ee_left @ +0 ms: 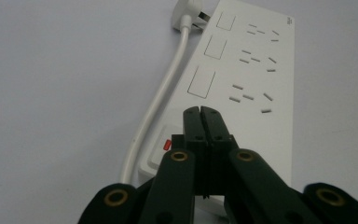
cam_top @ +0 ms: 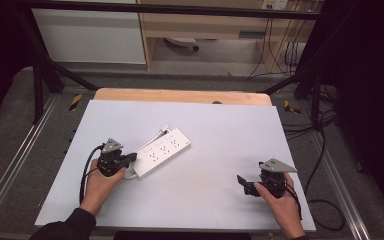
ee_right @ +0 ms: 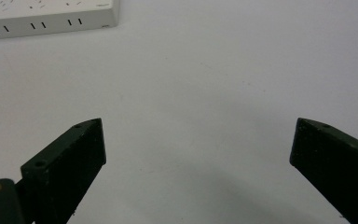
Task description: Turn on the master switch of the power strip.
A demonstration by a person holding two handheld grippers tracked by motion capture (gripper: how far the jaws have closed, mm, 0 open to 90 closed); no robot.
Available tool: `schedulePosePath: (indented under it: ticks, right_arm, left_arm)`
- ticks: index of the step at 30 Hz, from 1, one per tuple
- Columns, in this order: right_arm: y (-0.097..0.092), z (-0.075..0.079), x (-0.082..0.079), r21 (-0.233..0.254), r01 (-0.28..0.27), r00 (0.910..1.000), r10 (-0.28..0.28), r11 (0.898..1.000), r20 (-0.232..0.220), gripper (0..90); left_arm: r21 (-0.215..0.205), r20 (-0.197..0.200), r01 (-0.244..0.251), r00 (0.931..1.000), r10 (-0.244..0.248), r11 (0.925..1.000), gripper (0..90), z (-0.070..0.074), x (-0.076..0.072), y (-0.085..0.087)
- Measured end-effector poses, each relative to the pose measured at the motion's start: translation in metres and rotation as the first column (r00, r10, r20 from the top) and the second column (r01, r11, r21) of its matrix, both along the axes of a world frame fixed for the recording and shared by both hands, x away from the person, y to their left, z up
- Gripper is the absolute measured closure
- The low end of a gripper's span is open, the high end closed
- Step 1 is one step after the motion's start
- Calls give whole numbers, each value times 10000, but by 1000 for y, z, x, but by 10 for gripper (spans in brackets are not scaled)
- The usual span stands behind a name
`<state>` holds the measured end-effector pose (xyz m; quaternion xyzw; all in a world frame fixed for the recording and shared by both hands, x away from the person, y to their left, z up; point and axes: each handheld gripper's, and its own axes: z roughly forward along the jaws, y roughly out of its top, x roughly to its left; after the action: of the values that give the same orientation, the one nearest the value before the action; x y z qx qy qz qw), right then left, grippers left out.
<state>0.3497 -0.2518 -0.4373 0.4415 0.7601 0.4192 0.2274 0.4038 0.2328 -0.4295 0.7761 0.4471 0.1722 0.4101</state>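
We hover our clenched left gripper (ee_left: 200,112) over the power strip (cam_top: 161,152) mid-table, by its red switch (ee_left: 167,144) (right gripper (ee_right: 198,140) released); pressing off-centre could skid the strip.

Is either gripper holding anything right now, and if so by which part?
Nothing is held. The left gripper is shut empty, tips over the power strip's switch end; the right gripper is open over bare table.

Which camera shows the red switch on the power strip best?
The left gripper view: the red switch sits close up beside the shut left gripper. In the high view the power strip is too small to show it; the right gripper view catches just the strip's far end.
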Motion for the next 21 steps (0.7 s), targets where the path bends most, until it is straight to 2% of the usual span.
schedulePosePath:
  ticks: [21]
  right_arm:
    - [0, 0, 0, -18, -33, 10000, 33, 10000, 24, 39]
  left_arm:
    - [153, -76, -56, 10000, 58, 9999, 900, -3, 2, -2]
